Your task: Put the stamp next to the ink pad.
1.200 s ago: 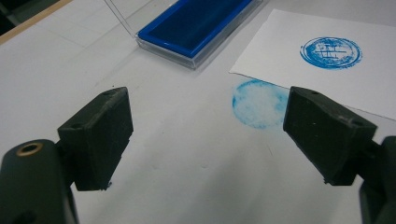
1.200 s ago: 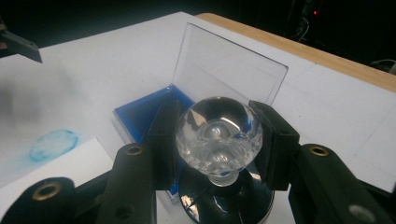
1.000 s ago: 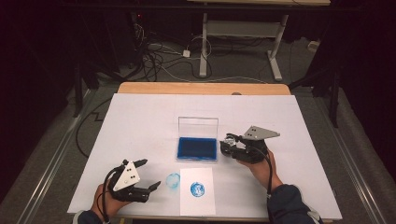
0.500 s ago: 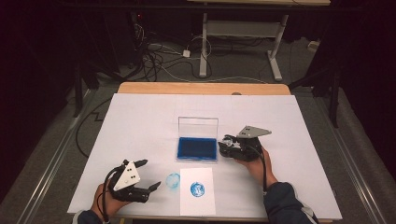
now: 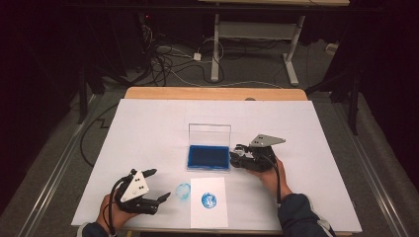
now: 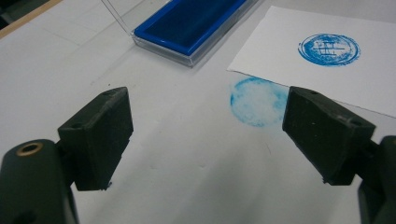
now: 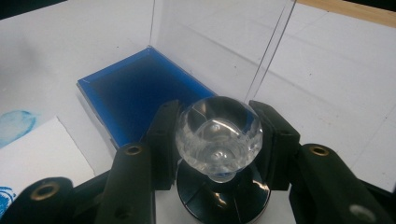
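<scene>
From the high view, we hold the right gripper [image 5: 242, 157] just beside the ink pad [image 5: 208, 157]. Left gripper view: the left gripper [image 6: 205, 133] has its jaws released over the tabletop [image 6: 70, 70]. Right gripper view: our jaws are clenched on the stamp [image 7: 218, 135]; inking comes next, we reckon.

One ink pad [image 5: 208, 157], one stamp [image 7: 218, 135], one paper sheet [image 5: 210, 211], two hand-held grippers.

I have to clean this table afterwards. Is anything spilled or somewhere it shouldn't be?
Yes: a round pale blue ink smudge sits directly on the white table cover, just left of the paper sheet, whose own stamped print is clean. The ink pad sits open but looks tidy.
</scene>
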